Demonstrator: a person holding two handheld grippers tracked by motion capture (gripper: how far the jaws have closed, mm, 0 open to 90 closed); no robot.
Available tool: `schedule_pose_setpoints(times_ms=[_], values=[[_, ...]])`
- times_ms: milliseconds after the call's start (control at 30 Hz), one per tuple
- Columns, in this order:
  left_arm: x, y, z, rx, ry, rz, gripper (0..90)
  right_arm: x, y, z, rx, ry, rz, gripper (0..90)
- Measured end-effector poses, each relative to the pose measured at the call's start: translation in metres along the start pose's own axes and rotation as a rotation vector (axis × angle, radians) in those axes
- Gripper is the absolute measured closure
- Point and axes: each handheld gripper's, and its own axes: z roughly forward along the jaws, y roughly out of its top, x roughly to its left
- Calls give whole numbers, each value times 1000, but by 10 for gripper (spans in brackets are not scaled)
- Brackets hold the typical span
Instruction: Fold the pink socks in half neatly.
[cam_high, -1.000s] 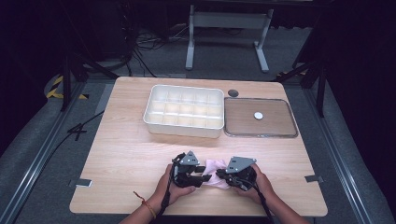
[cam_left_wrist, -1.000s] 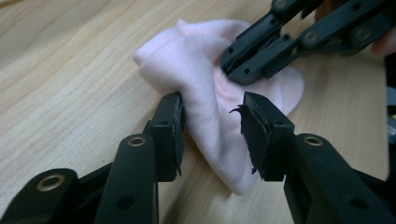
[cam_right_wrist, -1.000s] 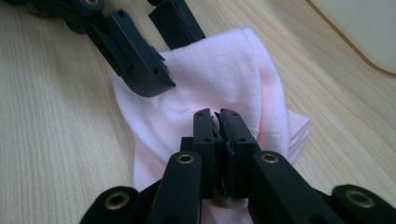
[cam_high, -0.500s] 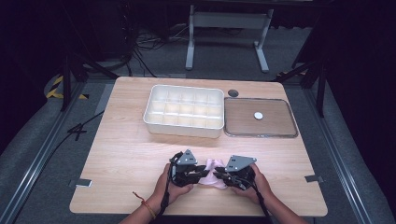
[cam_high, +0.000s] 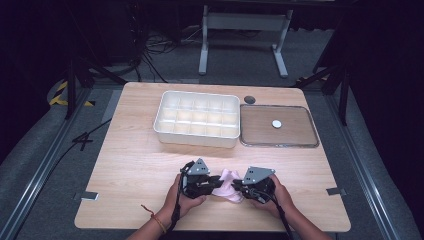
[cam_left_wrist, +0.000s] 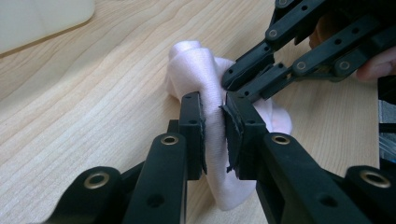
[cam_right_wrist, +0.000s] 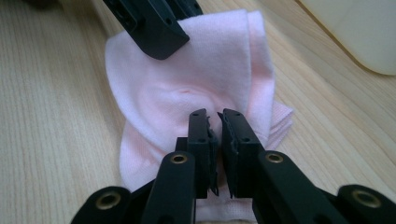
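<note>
A crumpled pale pink cloth (cam_high: 228, 181) lies on the wooden table near its front edge, between my two grippers. My left gripper (cam_high: 216, 182) comes in from the left; in the left gripper view its jaws (cam_left_wrist: 214, 106) are pressed on a fold of the cloth (cam_left_wrist: 198, 60), having closed on it within the last second. My right gripper (cam_high: 239, 186) faces it from the right. Its jaws (cam_right_wrist: 215, 117) have just been closing and stand nearly together, pinching a thin edge of the cloth (cam_right_wrist: 187, 84). The right gripper's fingers (cam_left_wrist: 247, 70) touch the same fold just beyond my left jaws.
A white compartment box (cam_high: 196, 140) stands at the back middle of the table. To its right lies a shallow metal-rimmed tray (cam_high: 280, 145) with a small white disc (cam_high: 276, 123) in it. A dark round spot (cam_high: 249, 99) is behind the tray. Bare wood lies left of the hands.
Both hands have stayed in place at the cloth. The cloth between the grippers looks slightly more bunched than a second ago.
</note>
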Motion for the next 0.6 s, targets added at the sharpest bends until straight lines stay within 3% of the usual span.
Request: schedule_pose_setpoints(times_ms=[333,600], values=[[-4,2,1,-21,-13,13,763,0,4,7,-10,-2,14,829],[-8,4,1,-16,16,40,770,-1,6,11,-31,-1,19,799]])
